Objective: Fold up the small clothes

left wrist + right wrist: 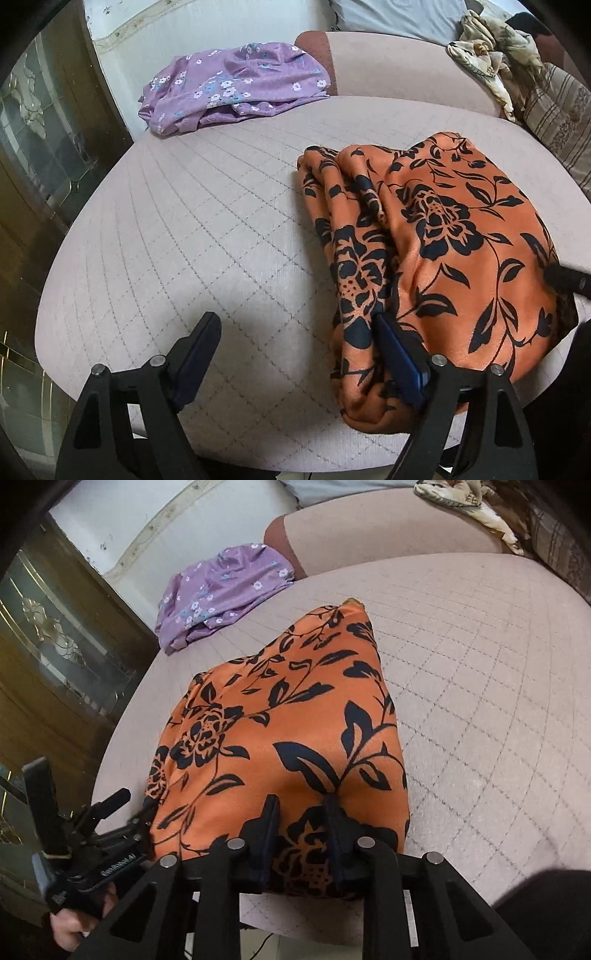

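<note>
An orange garment with black flowers [443,251] lies folded on the quilted pink cushion [207,236], near its front edge. My left gripper [295,332] is open; its right finger [399,354] rests against the garment's left folded edge, its left finger [195,350] over bare cushion. In the right wrist view the same garment [288,716] fills the middle. My right gripper [303,808] stands part open with both fingers pressing on the garment's near edge, cloth between them. The left gripper's body [96,849] shows at the garment's left.
A purple flowered garment [236,85] lies crumpled at the cushion's far left corner. A beige patterned cloth [491,55] and a striped cushion [557,122] sit at the back right. A dark glass-front cabinet [40,155] stands to the left.
</note>
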Demonstrator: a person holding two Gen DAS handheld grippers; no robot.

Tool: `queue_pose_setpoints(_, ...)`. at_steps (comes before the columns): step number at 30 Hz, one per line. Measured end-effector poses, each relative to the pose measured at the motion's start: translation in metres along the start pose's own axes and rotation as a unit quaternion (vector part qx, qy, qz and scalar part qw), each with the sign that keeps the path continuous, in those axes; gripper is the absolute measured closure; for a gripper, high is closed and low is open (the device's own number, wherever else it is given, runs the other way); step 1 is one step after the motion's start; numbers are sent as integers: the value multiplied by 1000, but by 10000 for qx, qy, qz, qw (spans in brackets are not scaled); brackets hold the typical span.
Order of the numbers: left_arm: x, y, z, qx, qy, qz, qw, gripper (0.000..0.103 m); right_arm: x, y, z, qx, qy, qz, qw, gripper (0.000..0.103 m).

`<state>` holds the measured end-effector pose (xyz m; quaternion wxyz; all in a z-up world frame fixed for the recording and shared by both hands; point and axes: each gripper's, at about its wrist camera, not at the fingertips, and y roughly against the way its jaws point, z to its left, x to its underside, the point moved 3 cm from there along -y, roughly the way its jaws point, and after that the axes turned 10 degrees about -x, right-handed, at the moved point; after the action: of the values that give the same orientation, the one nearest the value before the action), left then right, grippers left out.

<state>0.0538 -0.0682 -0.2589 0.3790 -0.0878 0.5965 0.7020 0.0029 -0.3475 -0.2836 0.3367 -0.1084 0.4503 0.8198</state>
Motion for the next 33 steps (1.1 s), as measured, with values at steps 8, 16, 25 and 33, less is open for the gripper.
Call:
queue_pose_setpoints(8, 1, -2, -1, 90, 97, -48, 9999, 14, -62, -10, 0, 341, 48, -301, 9990, 77)
queue_pose_setpoints(16, 0, -5, -1, 182, 83, -122, 9997, 14, -94, -75, -27, 819, -180, 116, 9964, 77)
queue_pose_setpoints(25, -1, -10, 1, 263, 106, -140, 9995, 11, -118, -78, 5, 440, -61, 105, 9990, 73)
queue_pose_setpoints(33, -1, -12, 1, 256, 108, -164, 9995, 9, -118, -137, 40, 191, 63, 488, 9986, 73)
